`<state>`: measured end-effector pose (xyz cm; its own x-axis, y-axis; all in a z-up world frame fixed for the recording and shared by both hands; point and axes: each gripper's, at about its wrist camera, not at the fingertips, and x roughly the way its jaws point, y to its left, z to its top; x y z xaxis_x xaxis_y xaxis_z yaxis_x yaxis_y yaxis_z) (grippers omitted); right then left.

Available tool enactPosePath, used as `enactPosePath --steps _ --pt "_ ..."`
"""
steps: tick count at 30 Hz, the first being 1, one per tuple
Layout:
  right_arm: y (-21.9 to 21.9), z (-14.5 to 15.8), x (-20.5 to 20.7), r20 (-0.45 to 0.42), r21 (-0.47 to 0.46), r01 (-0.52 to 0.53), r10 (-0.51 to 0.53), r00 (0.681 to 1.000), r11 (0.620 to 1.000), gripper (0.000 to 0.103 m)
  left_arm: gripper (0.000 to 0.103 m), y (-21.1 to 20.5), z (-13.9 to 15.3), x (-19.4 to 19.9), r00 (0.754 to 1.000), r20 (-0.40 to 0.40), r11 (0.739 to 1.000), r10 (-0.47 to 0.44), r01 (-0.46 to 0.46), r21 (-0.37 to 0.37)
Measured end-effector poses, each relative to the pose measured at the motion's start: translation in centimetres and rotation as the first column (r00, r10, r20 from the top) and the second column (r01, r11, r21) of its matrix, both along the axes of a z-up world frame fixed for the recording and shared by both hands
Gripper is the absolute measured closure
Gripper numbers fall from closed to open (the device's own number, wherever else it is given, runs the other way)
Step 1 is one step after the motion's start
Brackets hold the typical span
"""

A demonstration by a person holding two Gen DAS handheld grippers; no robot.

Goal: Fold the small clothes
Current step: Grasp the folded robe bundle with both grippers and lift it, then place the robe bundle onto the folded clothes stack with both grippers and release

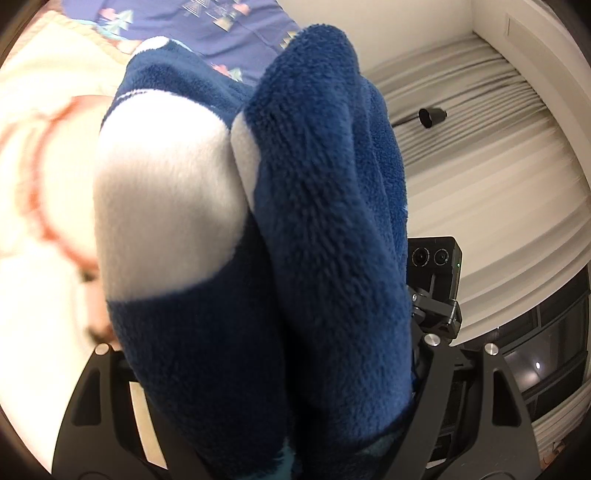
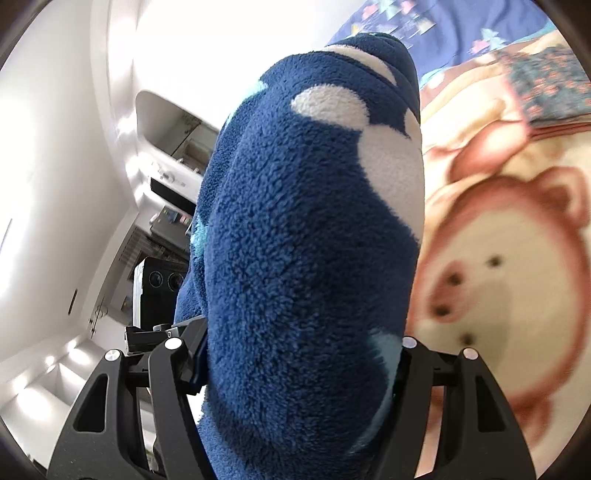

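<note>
A small blue fleece garment with white patches (image 1: 295, 229) fills the left wrist view and hangs from between my left gripper's jaws (image 1: 273, 369), which are shut on it. The same garment (image 2: 295, 258) fills the right wrist view, bunched between the jaws of my right gripper (image 2: 295, 369), which is shut on it. Both grippers hold it lifted above the bed. The fingertips of both grippers are hidden by the fleece. The other gripper's camera shows beside the garment in each view (image 1: 436, 258) (image 2: 159, 280).
A cream blanket with a brown bear print (image 2: 498, 280) covers the bed below. A purple patterned cloth (image 1: 207, 22) lies at the far end. Pleated curtains (image 1: 480, 147) and a white wall are to one side, and shelves (image 2: 173, 177) to the other.
</note>
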<state>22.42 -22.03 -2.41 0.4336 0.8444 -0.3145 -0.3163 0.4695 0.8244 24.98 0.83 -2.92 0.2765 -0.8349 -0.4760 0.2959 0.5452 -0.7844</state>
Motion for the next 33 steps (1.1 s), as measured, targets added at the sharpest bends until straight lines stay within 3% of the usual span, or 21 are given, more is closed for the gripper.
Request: enactPosePath --steps 6,15,18,20,22,28,32,33 --pt "-8.2 -1.4 2.5 -0.023 0.024 0.095 -0.095 0.995 0.995 0.036 0.023 -8.6 -0.2 6.0 0.997 -0.007 0.997 -0.078 0.078 0.018" --pt "-18.3 -6.5 8.7 -0.106 0.026 0.246 -0.242 0.964 0.969 0.036 0.023 -20.5 -2.9 16.1 0.985 -0.048 0.985 -0.163 0.165 0.048" --pt "-20.9 -6.1 11.7 -0.131 -0.010 0.269 -0.268 0.954 0.963 0.036 0.023 -24.5 -1.9 20.5 0.980 -0.048 0.976 -0.193 0.197 0.093" --pt "-22.4 -4.9 13.8 -0.120 -0.019 0.279 -0.279 0.953 0.960 0.036 0.023 -26.5 -1.4 23.6 0.978 -0.071 0.977 -0.198 0.203 0.067" --pt "-23.5 -3.9 16.4 -0.106 -0.020 0.290 -0.290 0.951 0.957 0.036 0.023 -26.9 0.0 25.8 0.976 -0.073 0.976 -0.206 0.211 0.063" --pt "-24.8 -2.1 24.3 -0.067 -0.003 0.337 -0.337 0.939 0.941 0.036 0.023 -28.0 2.8 33.7 0.992 -0.041 0.993 -0.119 0.120 0.010" --pt "-26.4 -4.4 29.0 -0.102 0.015 0.350 -0.347 0.932 0.936 0.036 0.022 -28.8 1.4 37.6 0.997 -0.046 0.998 -0.065 0.065 -0.002" --pt "-28.2 -6.7 29.5 -0.120 0.032 0.359 -0.353 0.928 0.933 0.036 0.022 -29.7 0.6 39.7 0.990 -0.056 0.992 -0.126 0.126 -0.004"
